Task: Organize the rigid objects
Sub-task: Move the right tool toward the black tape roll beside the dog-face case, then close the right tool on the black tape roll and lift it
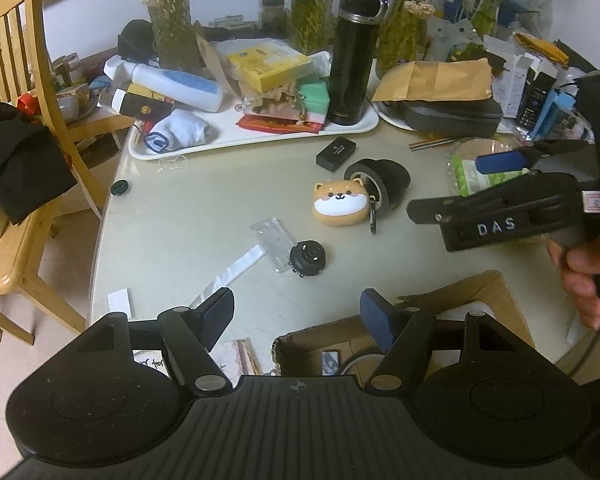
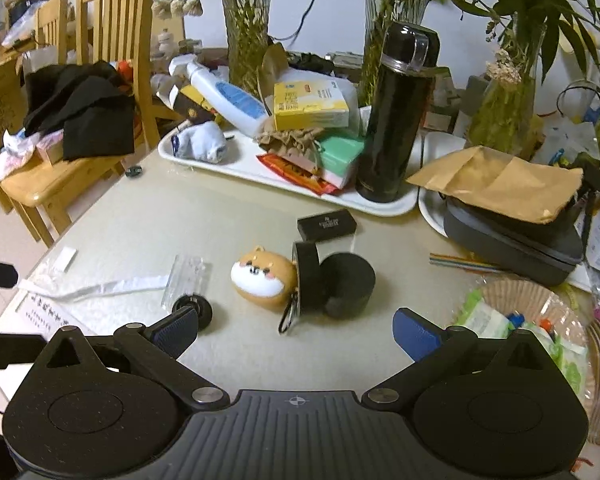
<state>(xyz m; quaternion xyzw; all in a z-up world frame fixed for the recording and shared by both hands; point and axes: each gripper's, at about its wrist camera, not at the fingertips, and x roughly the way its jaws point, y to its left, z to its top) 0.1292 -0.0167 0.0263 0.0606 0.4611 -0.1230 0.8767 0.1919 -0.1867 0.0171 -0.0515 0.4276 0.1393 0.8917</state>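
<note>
Right wrist view: right tool (image 2: 296, 330) hangs released over the surface (image 2: 148, 216); a shiba-dog case (image 2: 260, 278) leans on black tape rolls (image 2: 332, 280) just ahead. Left tool (image 1: 296, 316), also released, faces a black knob (image 1: 307, 257) and clear case (image 1: 272, 242).

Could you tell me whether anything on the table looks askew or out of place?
Yes: the black round case lies tipped on its side with its lid swung open, beside the dog-face pouch. A clear plastic piece and a torn white strip lie loose nearby.
</note>
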